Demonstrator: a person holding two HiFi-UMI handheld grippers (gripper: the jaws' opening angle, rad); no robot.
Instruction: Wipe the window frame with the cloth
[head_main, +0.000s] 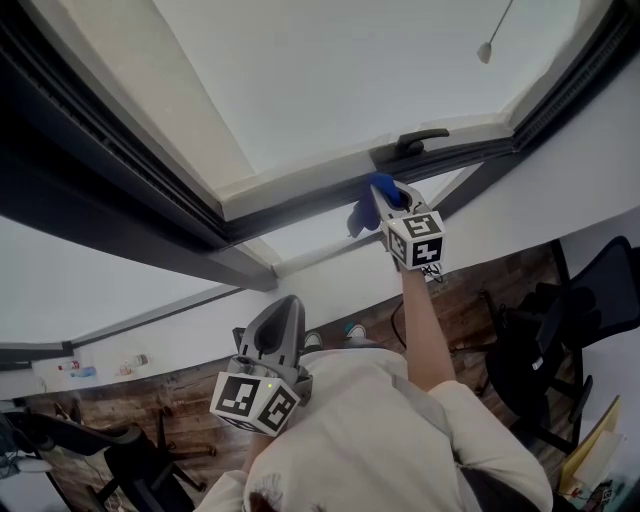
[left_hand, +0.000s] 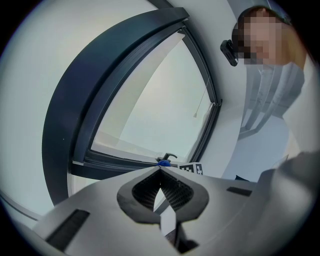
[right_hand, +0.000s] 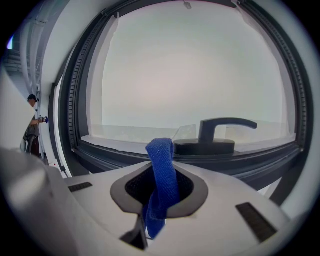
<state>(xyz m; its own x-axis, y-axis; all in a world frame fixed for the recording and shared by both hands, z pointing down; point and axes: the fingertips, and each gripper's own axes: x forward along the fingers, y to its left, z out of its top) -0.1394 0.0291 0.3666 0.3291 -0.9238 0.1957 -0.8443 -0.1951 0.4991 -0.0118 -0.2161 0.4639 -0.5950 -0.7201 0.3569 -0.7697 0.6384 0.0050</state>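
Right gripper (head_main: 388, 196) pinches the blue cloth (right_hand: 162, 175). The cloth's fold stands up at the dark window frame (right_hand: 125, 152), just left of the handle (right_hand: 220, 132). Left gripper (left_hand: 160, 170) is pressed together, empty and held low.

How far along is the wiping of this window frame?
Done: the blue cloth is picked up and clamped in the right gripper. In hand: the cloth is up at the dark window frame, beside the handle; I cannot tell whether it touches the frame. Left: the wiping itself, since no cleaned stretch shows on the frame. The left gripper hangs low, shut and empty.
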